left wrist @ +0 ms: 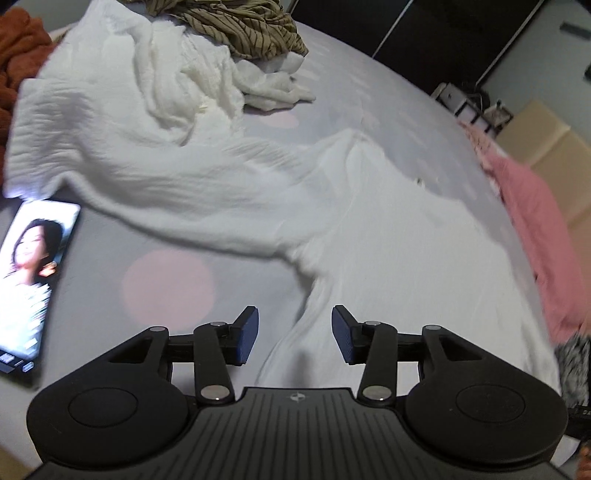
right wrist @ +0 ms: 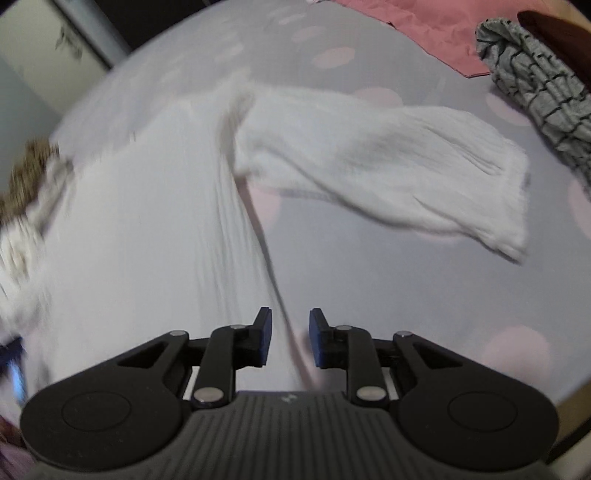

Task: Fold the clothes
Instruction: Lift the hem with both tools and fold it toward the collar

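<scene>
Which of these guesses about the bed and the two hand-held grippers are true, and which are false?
1. Both hand-held grippers are clamped on the white garment. False: the left hand-held gripper and the right hand-held gripper stand open above the white garment, with nothing pinched.
2. A phone with its screen lit lies on the bed sheet. True.
3. The white garment is already folded into a neat square. False: it lies spread out with a sleeve out to the side.
4. A striped brown cloth sits on a crumpled white pile. True.
5. The bed sheet is plain black. False: it is pale grey with pink dots.
</scene>
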`<state>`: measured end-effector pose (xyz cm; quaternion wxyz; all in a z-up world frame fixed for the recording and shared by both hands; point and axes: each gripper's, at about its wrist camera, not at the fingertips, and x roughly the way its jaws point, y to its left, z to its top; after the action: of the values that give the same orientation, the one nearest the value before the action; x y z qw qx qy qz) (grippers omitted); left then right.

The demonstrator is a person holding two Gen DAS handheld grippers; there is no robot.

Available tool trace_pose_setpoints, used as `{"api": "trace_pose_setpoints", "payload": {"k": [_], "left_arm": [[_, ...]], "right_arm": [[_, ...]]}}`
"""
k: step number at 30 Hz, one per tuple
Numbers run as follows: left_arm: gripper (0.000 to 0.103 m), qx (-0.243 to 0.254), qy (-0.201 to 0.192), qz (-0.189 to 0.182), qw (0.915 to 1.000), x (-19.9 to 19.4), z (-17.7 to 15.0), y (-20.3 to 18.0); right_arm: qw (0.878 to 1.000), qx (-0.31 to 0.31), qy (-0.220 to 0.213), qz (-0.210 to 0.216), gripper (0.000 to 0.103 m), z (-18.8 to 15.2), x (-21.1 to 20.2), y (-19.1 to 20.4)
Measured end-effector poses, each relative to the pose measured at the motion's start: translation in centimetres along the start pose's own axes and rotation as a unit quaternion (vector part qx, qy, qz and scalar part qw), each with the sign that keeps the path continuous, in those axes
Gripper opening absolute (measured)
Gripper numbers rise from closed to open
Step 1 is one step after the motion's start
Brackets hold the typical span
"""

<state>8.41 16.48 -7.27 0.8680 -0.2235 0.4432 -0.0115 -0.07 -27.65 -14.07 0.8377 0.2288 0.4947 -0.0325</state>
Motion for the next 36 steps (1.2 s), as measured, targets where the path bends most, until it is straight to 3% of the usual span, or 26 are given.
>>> {"api": "trace_pose_setpoints", "payload": {"k": [6,14,22,23,24,26,27,32,36], "left_arm": [[0.044,-0.044,-0.004,-0.015,0.9989,3.5,2.2,-0.2],[0.044,-0.085,0.008,0.015,0.9962,7.3,3.3,0.4],[0.041,-0.107,-0.009,0.015,0.9941,8.4,4.0,1.2],[0.029,-0.105,-0.015,0.022,0.9942,8.4,4.1,1.3],[0.016,-0.102,-0.02,0.028,0.9942,8.4,4.2,1.4],[0.005,-0.099,-0.032,0.036,0.9939,8.2,4.6,1.9],[0.002,-0.101,-0.036,0.037,0.9936,8.1,4.8,2.1],[0.0,-0.081,-0.084,0.061,0.9913,6.4,6.7,2.4],[0.0,-0.088,-0.074,0.075,0.9905,6.7,7.6,3.1]], "right_arm": [[0.994,0.087,-0.037,0.046,0.037,3.8,2.9,0.2],[0.978,0.191,-0.039,0.068,0.039,7.1,8.2,1.0],[0.954,0.29,-0.048,0.066,0.039,8.3,12.1,1.2],[0.952,0.296,-0.055,0.062,0.036,8.3,12.2,1.1],[0.95,0.301,-0.061,0.058,0.024,8.4,12.3,1.0],[0.952,0.295,-0.074,0.036,0.006,8.6,12.3,1.0],[0.95,0.298,-0.083,0.037,0.006,8.7,12.3,0.7],[0.949,0.282,-0.144,0.009,0.005,9.7,10.4,-0.3],[0.941,0.287,-0.179,-0.006,0.004,10.9,8.5,-1.8]]}}
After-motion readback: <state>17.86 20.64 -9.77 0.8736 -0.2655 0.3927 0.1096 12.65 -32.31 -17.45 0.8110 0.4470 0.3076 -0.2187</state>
